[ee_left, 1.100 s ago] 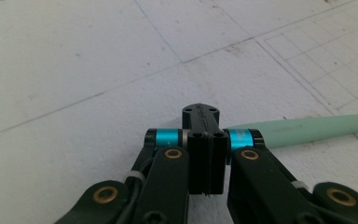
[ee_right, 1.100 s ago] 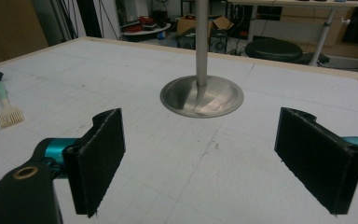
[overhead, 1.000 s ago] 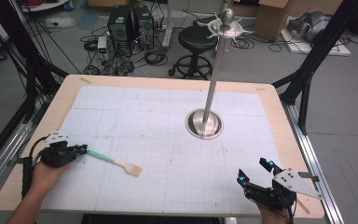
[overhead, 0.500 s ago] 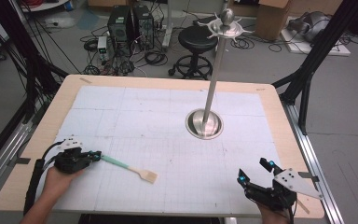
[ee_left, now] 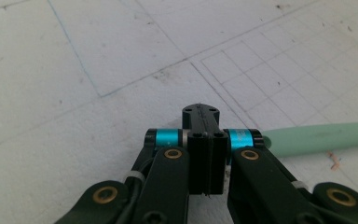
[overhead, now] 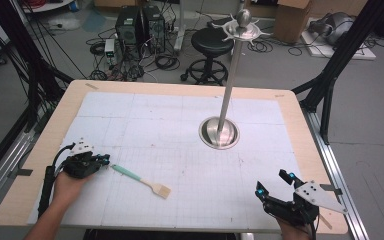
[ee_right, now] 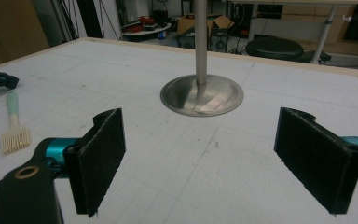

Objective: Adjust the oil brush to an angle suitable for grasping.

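Left hand-held gripper (overhead: 101, 160) clenched, jaws pressed flat together with nothing between them, resting near the bench's (overhead: 40, 165) front left corner. Pastry brush (overhead: 141, 178) lying flat on the white gridded mat (overhead: 180, 125), mint-green handle end just beside the left jaw tips, bristle end pointing toward the bench middle; in the left gripper view, handle (ee_left: 317, 138) passing beside the closed jaws, not gripped; touching or not, cannot tell. Right hand-held gripper (overhead: 275, 186) released, jaws standing wide apart, empty, sitting near the front right corner, well apart from the brush. Metal stand (overhead: 220, 131) rising upright from round base, mid-bench, right of centre.
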`<state>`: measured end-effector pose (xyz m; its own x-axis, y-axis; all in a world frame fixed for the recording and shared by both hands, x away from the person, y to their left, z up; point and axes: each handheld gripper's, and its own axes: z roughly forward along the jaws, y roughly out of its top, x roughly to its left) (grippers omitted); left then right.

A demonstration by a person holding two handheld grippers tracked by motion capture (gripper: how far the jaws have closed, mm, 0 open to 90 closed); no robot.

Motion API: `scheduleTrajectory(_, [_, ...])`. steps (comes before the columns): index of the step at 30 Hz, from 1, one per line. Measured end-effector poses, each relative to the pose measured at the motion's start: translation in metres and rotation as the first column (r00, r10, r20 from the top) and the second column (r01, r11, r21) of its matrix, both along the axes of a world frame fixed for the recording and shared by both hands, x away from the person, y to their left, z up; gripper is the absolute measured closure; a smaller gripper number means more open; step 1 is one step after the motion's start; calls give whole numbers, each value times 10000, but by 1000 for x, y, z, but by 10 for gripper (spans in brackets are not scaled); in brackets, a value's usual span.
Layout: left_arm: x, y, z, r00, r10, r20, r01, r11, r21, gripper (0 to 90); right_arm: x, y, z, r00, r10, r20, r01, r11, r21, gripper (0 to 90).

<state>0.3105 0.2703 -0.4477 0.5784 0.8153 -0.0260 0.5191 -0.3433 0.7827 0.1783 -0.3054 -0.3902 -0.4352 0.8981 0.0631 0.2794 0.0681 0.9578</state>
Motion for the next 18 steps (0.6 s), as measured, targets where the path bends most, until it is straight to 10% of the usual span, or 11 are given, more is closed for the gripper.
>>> scheduleTrajectory(5, [-8, -11, 0, 9944, -1044, -145, 1041, 9944, -184, 897, 0, 2, 0, 10000, 61, 20, -61, 10000, -46, 154])
scheduleTrajectory(18, [-27, -35, -1, 9840, -1767, -251, 1754, 9835, -452, 897, 1, 3, 0, 10000, 84, -1, -84, 10000, -46, 154])
